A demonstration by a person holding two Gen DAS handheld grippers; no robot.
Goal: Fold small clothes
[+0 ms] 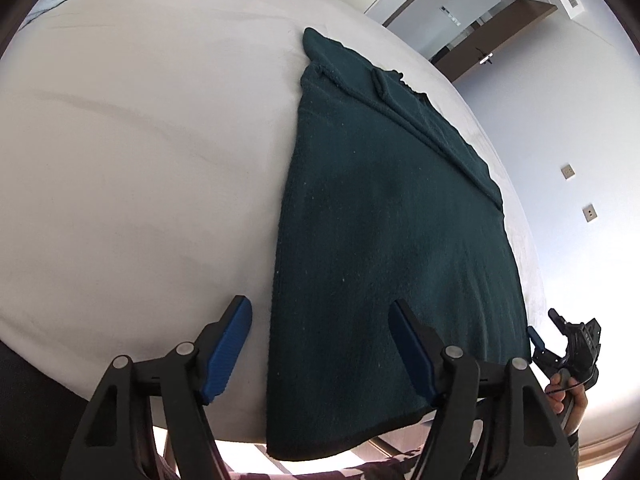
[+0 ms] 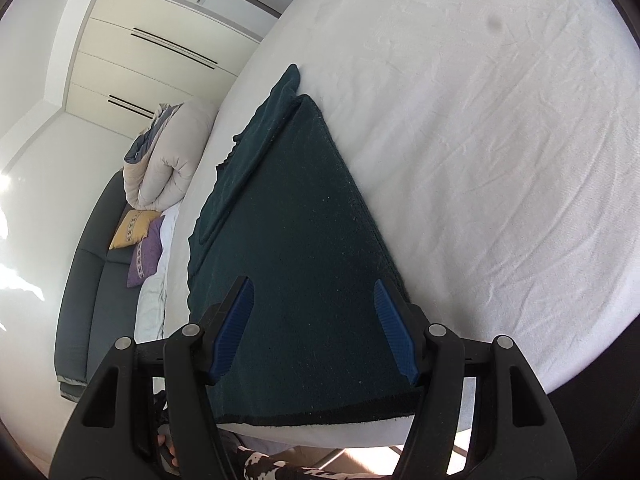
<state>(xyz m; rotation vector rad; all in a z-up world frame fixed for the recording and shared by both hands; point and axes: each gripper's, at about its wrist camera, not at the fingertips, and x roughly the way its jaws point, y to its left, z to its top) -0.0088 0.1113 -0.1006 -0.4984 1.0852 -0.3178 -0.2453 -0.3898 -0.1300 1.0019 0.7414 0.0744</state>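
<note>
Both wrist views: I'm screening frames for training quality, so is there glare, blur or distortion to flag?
Left wrist view: sharp, strong fisheye bulge bends the white bed; the dark green garment is dim, with little texture. Right wrist view: blown-out glare on the left wall; sheet wrinkles crisp.

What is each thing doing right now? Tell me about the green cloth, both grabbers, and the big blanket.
Green cloth: folded long, flat on bed, near edge hanging off.
Left gripper: open, holding nothing.
Right gripper: open over the cloth, holding nothing.
Duvet: rolled up.
Bed: sheet wrinkled.
</note>
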